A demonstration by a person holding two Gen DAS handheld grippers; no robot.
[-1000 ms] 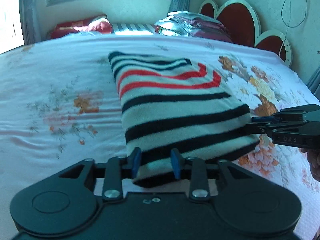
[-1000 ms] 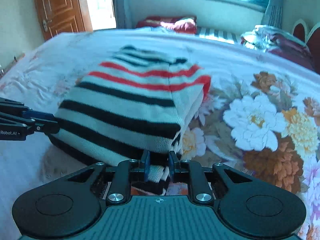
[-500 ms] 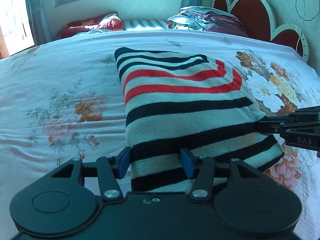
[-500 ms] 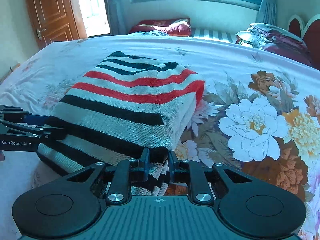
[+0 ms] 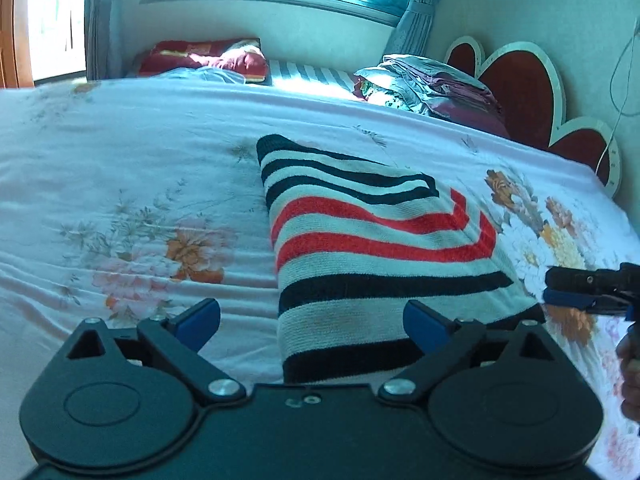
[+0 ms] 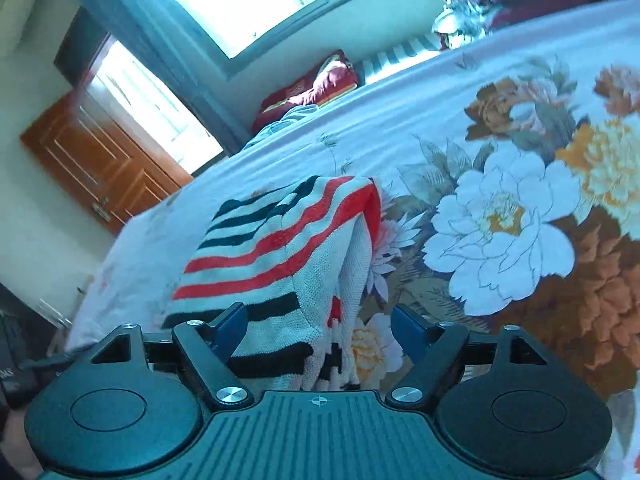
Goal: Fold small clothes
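Seeing both my grippers wide open: left gripper [image 5: 312, 322] and right gripper [image 6: 318, 330] release the folded striped sweater [image 5: 372, 256], mid-frame on the bedsheet [image 5: 120, 168].

Bare bedsheet [image 5: 120, 168] left of folded sweater [image 5: 372, 248]; stacked bedding [image 5: 432, 88] blocks headboard corner
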